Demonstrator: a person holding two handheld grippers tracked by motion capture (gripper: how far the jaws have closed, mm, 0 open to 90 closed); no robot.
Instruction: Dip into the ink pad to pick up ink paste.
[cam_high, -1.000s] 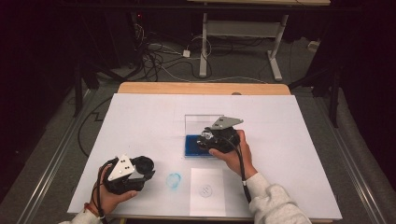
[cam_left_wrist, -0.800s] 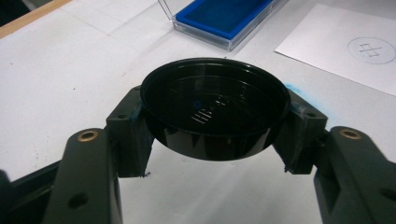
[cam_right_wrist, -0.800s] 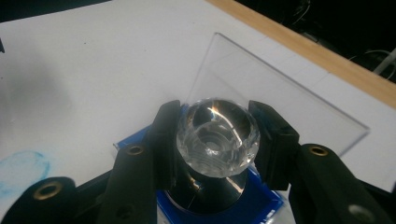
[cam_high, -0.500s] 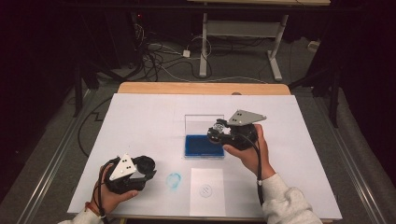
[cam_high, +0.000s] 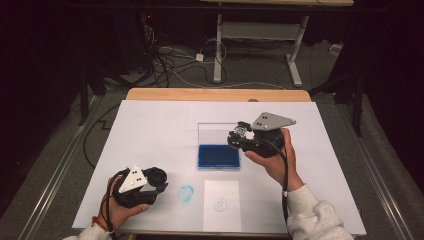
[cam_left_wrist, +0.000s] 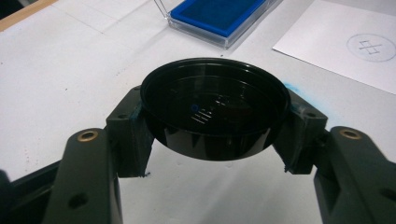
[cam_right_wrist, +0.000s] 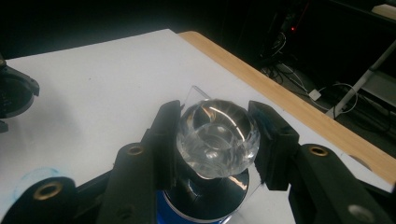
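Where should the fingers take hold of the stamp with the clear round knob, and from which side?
On the clear knob, with one finger on each side of its widest bulge, as the right gripper holds it now. Come in from the side, level with the knob: it is round and stands above the stamp's blue-inked base, so the base stays free to go down on the paper.

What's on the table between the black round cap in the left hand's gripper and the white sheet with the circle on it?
A smudge of blue ink lies between the cap and the sheet, seen in the high view.
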